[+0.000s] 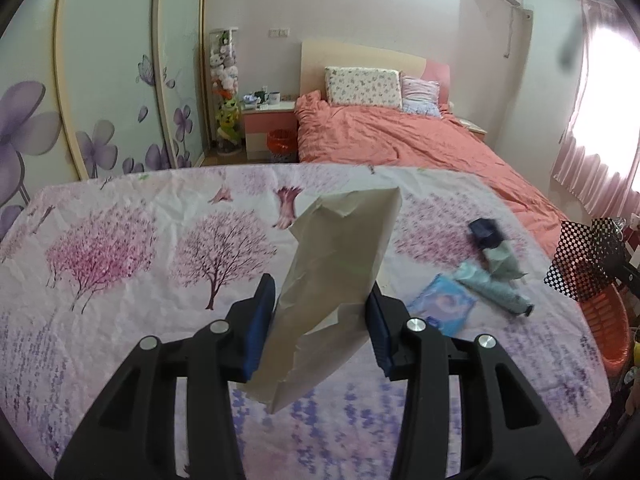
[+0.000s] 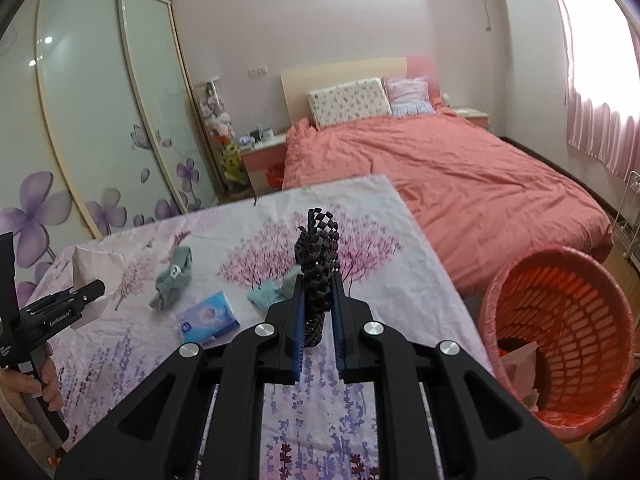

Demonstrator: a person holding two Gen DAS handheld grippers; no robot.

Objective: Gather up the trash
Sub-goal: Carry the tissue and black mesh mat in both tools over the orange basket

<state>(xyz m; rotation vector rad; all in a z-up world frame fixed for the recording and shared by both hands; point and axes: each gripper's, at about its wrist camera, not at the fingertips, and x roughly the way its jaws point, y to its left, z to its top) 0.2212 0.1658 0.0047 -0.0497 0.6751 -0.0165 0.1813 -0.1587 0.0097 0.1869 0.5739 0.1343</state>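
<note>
My left gripper is shut on a crumpled beige paper bag, held clear above the flowered tablecloth; the blue pads press both of its sides. The right wrist view shows that gripper and the paper at the far left. My right gripper is shut on a black-and-white checkered wrapper that stands up between its jaws. In the left wrist view the wrapper shows at the right edge. An orange basket with a pink liner stands right of the table and holds some scraps.
On the cloth lie a grey-green sock, a blue tissue pack and a light blue sock. A dark blue item lies by them. A bed with a coral cover stands beyond the table. A hand holds the left gripper's handle.
</note>
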